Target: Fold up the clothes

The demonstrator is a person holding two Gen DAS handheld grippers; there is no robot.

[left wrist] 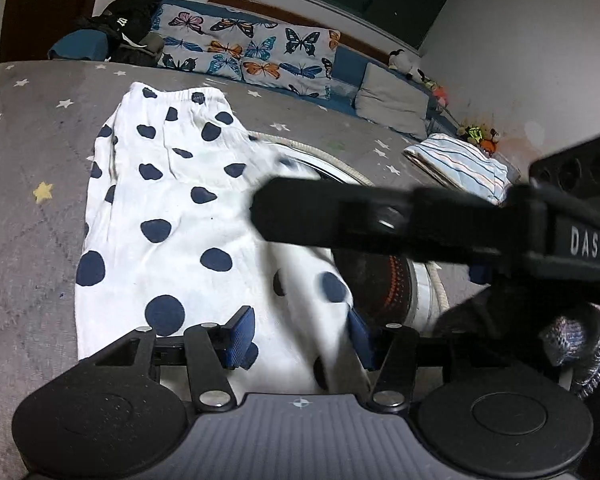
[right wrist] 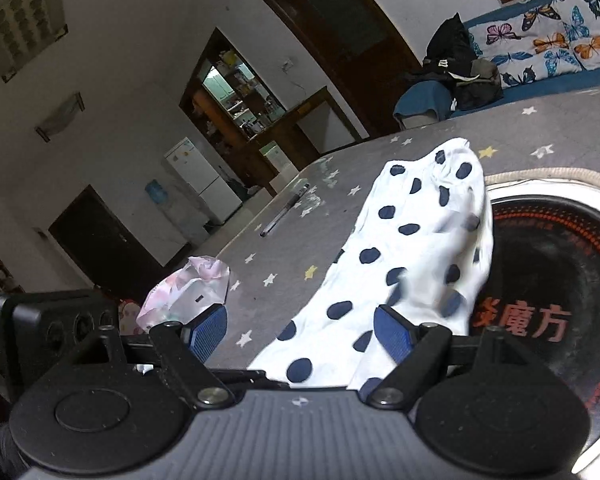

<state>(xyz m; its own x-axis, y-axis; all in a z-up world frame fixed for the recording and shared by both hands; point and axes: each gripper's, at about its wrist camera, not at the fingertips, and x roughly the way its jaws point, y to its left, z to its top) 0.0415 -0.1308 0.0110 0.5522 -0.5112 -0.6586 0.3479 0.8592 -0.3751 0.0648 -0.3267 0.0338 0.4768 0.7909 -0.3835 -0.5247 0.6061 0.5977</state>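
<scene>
A white garment with dark blue dots [left wrist: 172,200] lies on the grey star-print table cover [left wrist: 28,160], its elastic waist at the far end. My left gripper [left wrist: 300,340] is open, its blue pads [left wrist: 242,336] on either side of the garment's near end. The right gripper's body [left wrist: 380,220] crosses this view above the garment's right side. In the right wrist view the same garment [right wrist: 400,260] runs away from me and its right edge looks lifted and blurred. My right gripper [right wrist: 300,332] is open over the garment's near end.
A round built-in hotplate [right wrist: 560,280] with a metal rim lies right of the garment. A folded striped cloth [left wrist: 460,164] sits at the far right. A pen [right wrist: 284,210] and a floral cloth [right wrist: 184,292] lie at the table's left. A butterfly-print sofa [left wrist: 252,52] stands behind.
</scene>
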